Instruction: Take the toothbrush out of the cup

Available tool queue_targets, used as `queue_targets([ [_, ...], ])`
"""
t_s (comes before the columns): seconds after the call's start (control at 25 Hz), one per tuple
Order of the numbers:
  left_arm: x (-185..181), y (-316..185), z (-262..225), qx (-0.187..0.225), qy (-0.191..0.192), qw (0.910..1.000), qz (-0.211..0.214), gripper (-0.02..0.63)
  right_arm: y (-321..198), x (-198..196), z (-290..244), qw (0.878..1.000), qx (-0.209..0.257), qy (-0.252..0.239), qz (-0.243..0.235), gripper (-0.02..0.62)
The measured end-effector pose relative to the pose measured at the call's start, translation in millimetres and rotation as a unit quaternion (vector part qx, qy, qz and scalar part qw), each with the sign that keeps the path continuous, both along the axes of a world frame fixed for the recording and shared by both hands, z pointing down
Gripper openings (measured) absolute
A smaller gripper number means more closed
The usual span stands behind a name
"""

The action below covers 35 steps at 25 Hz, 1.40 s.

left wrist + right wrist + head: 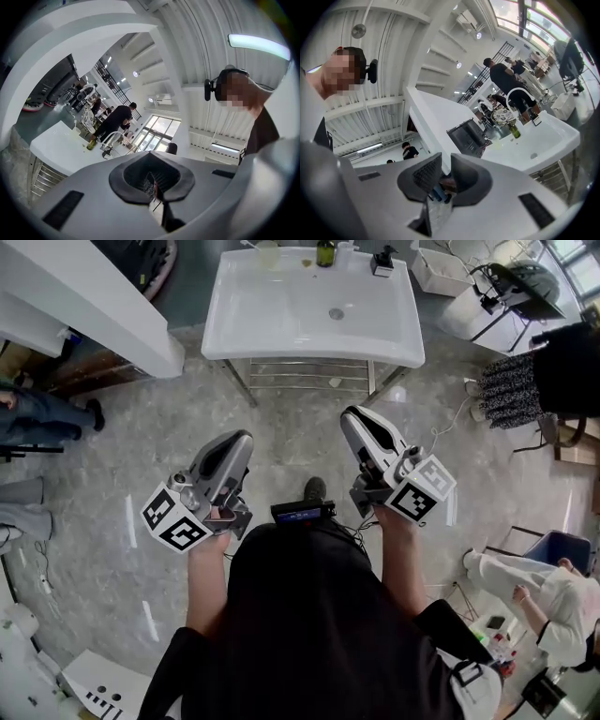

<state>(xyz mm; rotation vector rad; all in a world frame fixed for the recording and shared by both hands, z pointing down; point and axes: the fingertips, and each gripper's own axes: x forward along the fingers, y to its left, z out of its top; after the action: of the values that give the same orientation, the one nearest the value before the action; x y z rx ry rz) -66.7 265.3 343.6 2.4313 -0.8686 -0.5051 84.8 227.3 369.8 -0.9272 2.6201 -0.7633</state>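
Left claw (238, 439) shut tight, held over the floor (112, 474) on the near side of the sink (234, 324). Cup (267, 253) stands at the sink's far edge, left of green bottle (325, 252); toothbrush too small to make out. Right claw (354, 416) jaws narrowly apart.

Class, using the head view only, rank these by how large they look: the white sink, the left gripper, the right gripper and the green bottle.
1. white sink
2. left gripper and right gripper: they look alike, so tied; they are also nearer the camera, which enlarges them
3. green bottle, smallest
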Motion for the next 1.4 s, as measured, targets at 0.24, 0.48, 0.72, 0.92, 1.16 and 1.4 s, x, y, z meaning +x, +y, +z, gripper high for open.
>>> queue_targets([
  [0.24,9.5,-31.4,-2.7,-0.001,-0.013,0.9998,-0.012,0.006,-35.5,16.2,-0.9,1.000,0.003,-0.011,-0.004,0.048],
  [0.48,12.1,-59.1,1.8,-0.012,-0.012,0.9998,-0.008,0.006,-60.7,24.0,-1.6,1.000,0.002,-0.013,0.006,0.048],
  [0.72,6.6,-111.5,6.0,-0.012,0.016,0.9996,0.021,0.006,-92.3,15.2,-3.7,1.000,-0.001,0.010,0.027,0.048],
  [0.92,-3.7,-166.2,0.7,-0.008,0.039,0.9981,0.047,0.006,-128.9,6.0,-8.9,0.997,-0.006,0.043,0.057,0.048],
  [1.16,-43.5,-228.2,-2.0,0.007,0.048,0.9968,0.063,0.006,-184.5,-34.8,-23.8,0.995,0.006,0.072,0.073,0.048],
  [1.4,-84.8,-270.2,21.8,-0.024,0.053,0.9962,0.065,0.006,-220.0,-68.7,-18.1,0.991,-0.014,0.096,0.092,0.048],
])
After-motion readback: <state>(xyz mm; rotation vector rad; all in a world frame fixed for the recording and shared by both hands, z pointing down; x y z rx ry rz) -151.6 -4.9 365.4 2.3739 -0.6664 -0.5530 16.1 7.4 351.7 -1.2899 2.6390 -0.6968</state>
